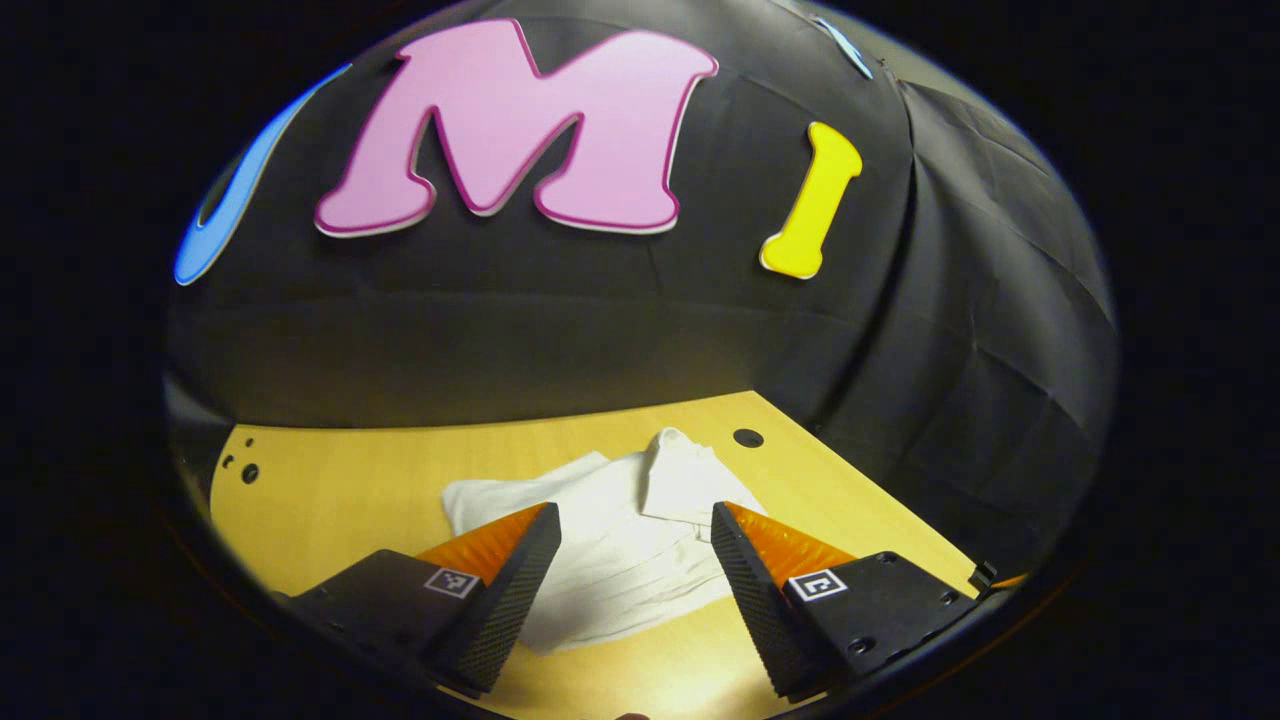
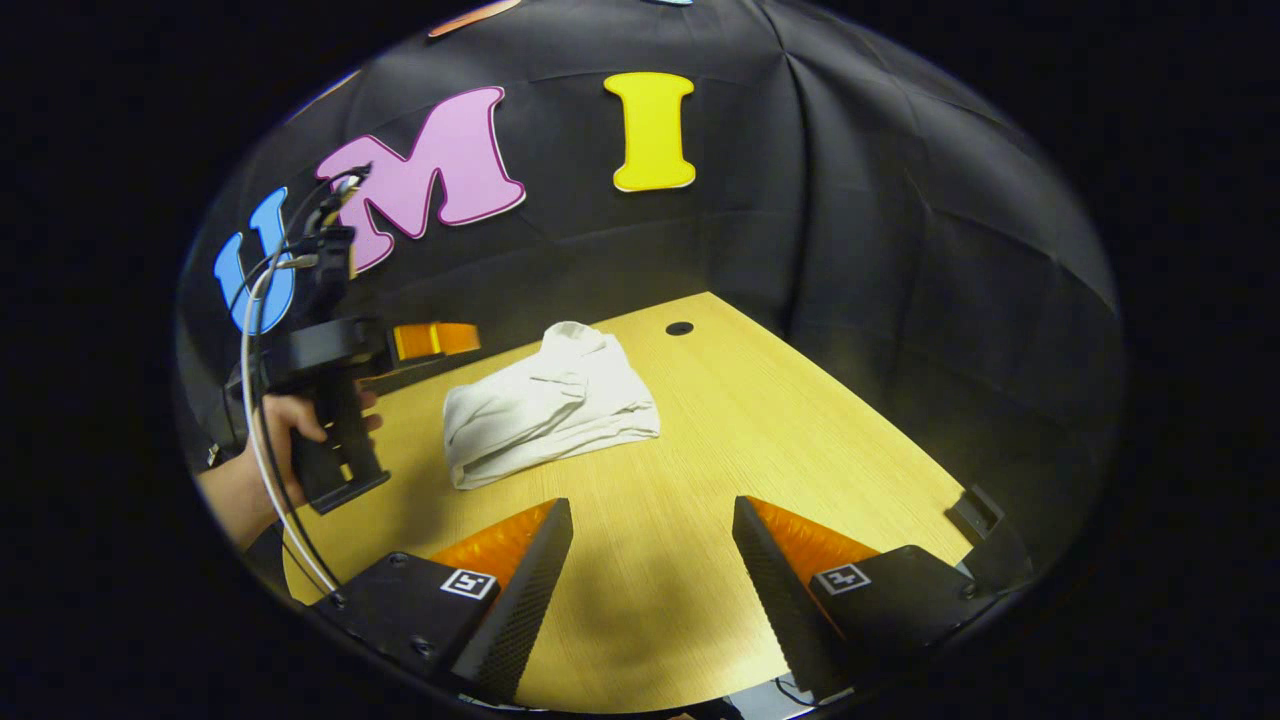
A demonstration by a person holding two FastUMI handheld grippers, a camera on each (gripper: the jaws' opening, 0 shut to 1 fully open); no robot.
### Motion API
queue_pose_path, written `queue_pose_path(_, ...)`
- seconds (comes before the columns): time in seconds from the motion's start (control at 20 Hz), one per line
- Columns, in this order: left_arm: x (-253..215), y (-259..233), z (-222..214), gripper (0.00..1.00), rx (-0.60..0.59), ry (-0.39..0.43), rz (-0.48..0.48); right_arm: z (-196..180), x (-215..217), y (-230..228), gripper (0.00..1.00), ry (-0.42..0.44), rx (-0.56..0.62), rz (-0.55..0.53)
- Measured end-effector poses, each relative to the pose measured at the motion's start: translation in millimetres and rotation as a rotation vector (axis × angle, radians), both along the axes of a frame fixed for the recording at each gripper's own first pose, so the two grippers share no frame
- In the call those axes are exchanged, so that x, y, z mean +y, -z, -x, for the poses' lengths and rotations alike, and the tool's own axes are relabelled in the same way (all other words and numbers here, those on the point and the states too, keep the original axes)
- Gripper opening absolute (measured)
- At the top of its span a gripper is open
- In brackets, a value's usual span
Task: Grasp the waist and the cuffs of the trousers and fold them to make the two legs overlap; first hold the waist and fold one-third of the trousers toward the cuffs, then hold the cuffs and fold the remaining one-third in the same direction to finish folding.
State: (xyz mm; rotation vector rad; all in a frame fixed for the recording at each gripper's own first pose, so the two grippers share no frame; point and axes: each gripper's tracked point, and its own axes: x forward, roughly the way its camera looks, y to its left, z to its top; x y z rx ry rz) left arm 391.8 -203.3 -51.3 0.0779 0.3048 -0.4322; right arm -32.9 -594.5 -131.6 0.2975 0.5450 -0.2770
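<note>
Counter [image 2: 760,440]: pale yellow wood-grain top, set against black cloth wall at far edge and right edge. Round dark hole [image 2: 679,328] near far right corner; small holes [image 1: 245,468] near far left corner in left gripper view. Dark clip-like fitting [image 2: 978,512] on right edge, toward near end. White trousers [image 2: 548,405] lie directly on top, folded into compact bundle, creased, nearer far edge than near edge, left of centre in right gripper view.
</note>
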Motion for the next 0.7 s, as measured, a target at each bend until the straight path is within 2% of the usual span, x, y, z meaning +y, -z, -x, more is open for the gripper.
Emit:
queue_pose_path(0.2, 59.9, -33.6, 47.8, 0.96, -0.079, -0.075, 0.014, -7.7, -1.9, -5.1, 0.99, -0.031, -0.024, 0.017)
queue_pose_path(0.4, 103.1, -52.8, 102.7, 0.96, -0.156, -0.087, -0.086, -8.8, 1.2, -16.6, 0.99, -0.057, -0.040, 0.001)
queue_pose_path(0.5, 119.4, -54.3, 130.5, 0.96, -0.157, -0.112, -0.065, -9.9, 10.1, -26.0, 0.99, -0.084, -0.052, -0.002)
queue_pose_path(0.7, 166.9, -52.9, 176.4, 0.96, -0.159, -0.240, 0.011, -5.3, 40.0, -51.1, 0.99, -0.160, -0.098, 0.023)
